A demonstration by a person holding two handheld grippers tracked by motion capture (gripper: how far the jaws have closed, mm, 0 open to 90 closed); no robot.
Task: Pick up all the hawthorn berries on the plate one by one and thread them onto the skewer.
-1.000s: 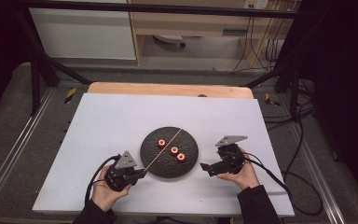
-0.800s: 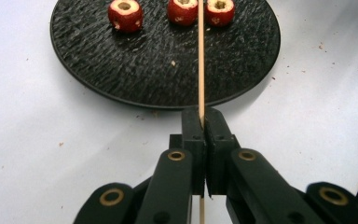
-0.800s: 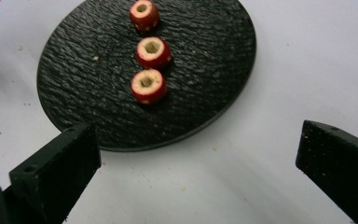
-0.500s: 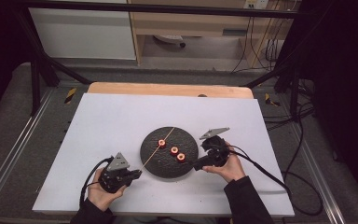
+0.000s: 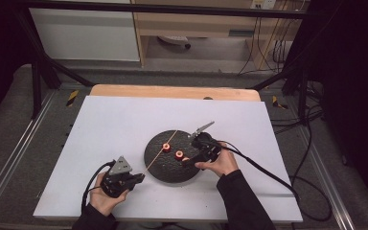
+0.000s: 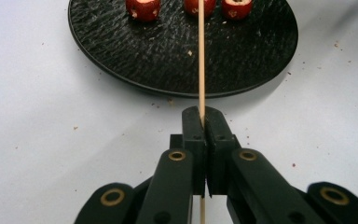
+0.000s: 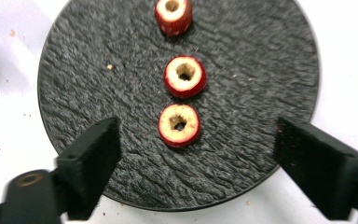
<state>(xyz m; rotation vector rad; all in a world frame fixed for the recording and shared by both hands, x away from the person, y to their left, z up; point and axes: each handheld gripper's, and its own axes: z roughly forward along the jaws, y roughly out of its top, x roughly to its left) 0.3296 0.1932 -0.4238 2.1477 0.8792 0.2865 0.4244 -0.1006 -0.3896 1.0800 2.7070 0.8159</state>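
Skewer clamped in our left hand-held gripper, long axis running from it across the black plate, tip up-right. Our right hand-held gripper has moved in over the plate, jaws just closing, still unclenched around the nearest of three red fruit rings.

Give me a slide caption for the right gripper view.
Open right gripper hovers over the nearest of three cored red fruit pieces on a black plate.
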